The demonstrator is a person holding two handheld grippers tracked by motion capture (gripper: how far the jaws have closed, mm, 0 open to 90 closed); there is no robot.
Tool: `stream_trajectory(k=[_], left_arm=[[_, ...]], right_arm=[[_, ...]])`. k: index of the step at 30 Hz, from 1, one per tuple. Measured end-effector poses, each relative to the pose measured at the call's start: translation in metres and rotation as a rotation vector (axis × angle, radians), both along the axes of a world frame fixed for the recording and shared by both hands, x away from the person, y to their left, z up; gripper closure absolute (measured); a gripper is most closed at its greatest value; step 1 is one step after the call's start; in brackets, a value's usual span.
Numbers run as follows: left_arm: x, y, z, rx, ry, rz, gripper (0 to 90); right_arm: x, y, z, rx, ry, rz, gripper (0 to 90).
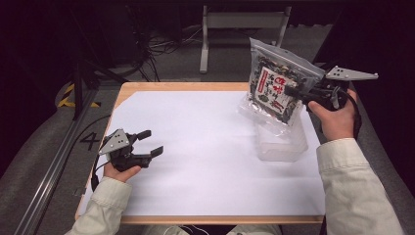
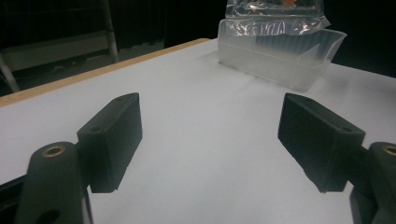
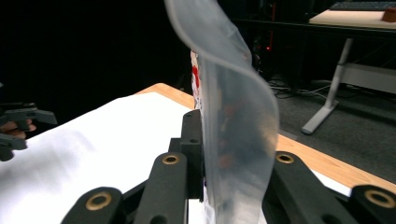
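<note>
High view: our right gripper (image 1: 293, 91) is clamped on the snack bag (image 1: 274, 83), which hangs above the clear tub (image 1: 281, 142) at the table's (image 1: 195, 86) far right corner; left gripper (image 1: 147, 143) sits jaws apart, empty, near the left edge; plenty of bare sheet between.

Left gripper view: jaws wide, nothing between; tub (image 2: 280, 56) ahead with bag (image 2: 273, 14) sagging into it.

Right gripper view: jaws pinch the bag's (image 3: 233, 116) side seam (film looks light, floppy, slippery, contents likely crushable); we'd grip on the seam, mind the table's (image 3: 327, 163) edge.

Lab: floor cables (image 1: 161, 46), paper-covered test table (image 1: 205, 161)
</note>
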State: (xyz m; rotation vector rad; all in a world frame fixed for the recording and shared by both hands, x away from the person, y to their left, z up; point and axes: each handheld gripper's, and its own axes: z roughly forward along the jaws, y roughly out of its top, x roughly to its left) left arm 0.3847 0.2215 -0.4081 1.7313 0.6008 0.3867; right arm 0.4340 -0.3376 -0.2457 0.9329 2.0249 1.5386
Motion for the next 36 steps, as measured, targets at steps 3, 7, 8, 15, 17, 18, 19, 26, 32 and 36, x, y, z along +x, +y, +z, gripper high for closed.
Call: stream_trajectory(k=[3,7,8,15,17,18,19,26,32,36], left_arm=[[-0.001,0.0,0.0,0.001,0.0,0.005,22.8],[-0.001,0.0,-0.001,0.003,0.003,0.002,22.8],[-0.001,0.0,-0.001,0.003,0.003,0.002,22.8],[-0.001,0.0,0.0,-0.008,0.005,0.0,22.8],[-0.001,0.0,0.0,-0.007,0.006,0.0,22.8],[-0.001,0.0,0.0,-0.007,0.006,-0.001,22.8],[-0.001,-0.001,0.0,-0.006,0.003,-0.001,22.8],[-0.001,-0.001,0.0,0.001,0.001,-0.004,22.9],[-0.001,-0.001,0.0,0.002,0.004,-0.005,22.8],[-0.001,-0.001,0.0,-0.006,0.008,-0.003,22.8]], right_arm=[[0.001,-0.004,-0.001,-0.002,-0.004,-0.018,76.0],[0.003,-0.009,-0.002,-0.011,0.0,-0.038,76.0],[0.003,-0.009,-0.002,-0.011,0.0,-0.038,76.0],[0.002,-0.015,-0.004,-0.019,-0.001,-0.073,76.0],[0.002,-0.016,-0.005,-0.026,-0.002,-0.082,76.0],[0.002,-0.016,-0.006,-0.03,-0.004,-0.088,76.0],[0.002,-0.016,-0.007,-0.034,-0.009,-0.095,76.0],[0.002,-0.022,-0.015,-0.046,-0.001,-0.129,76.1],[0.003,-0.025,-0.021,-0.038,0.02,-0.134,76.0],[0.004,-0.026,-0.026,-0.039,0.033,-0.136,76.0]])
